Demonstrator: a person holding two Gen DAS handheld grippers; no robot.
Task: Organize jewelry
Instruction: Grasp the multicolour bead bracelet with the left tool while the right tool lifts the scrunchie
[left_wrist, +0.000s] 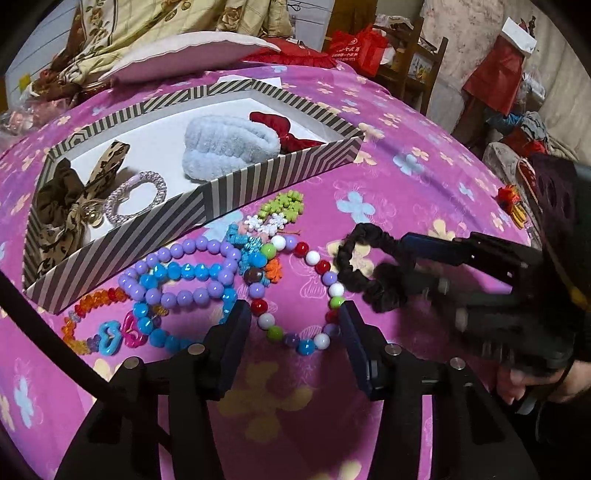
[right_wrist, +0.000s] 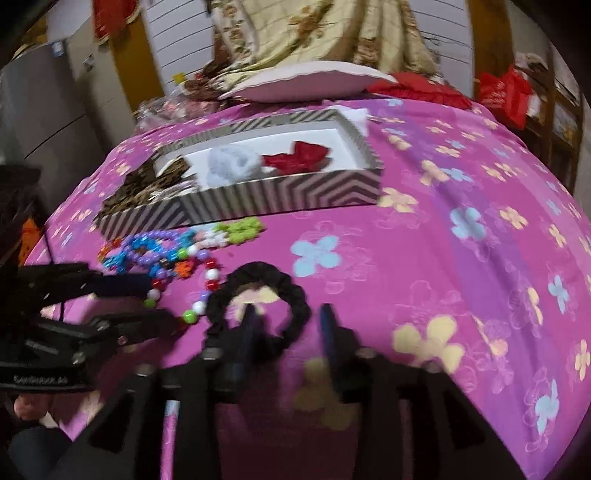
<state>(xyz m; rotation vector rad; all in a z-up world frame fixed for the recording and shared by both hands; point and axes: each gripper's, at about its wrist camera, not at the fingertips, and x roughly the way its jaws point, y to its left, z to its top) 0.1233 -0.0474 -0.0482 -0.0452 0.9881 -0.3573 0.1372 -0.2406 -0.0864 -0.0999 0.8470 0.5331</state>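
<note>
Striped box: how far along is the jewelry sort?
Done: the striped box holds a leopard bow, beaded ring, fluffy blue band and red bow.
In hand: nothing gripped. The right gripper is open, one of its fingers inside the black scrunchie; the left gripper is open around the multicolour bead strand.
Left: that strand, purple and blue beads, the clips.

Bedroom surroundings. A pink quilt (left_wrist: 406, 192) printed with pale flowers covered the bed. A white pillow (left_wrist: 192, 55) lay at its far end, beside a floral yellow blanket (left_wrist: 147, 22). A red bag (left_wrist: 358, 48) hung on a wooden chair (left_wrist: 417, 74).
</note>
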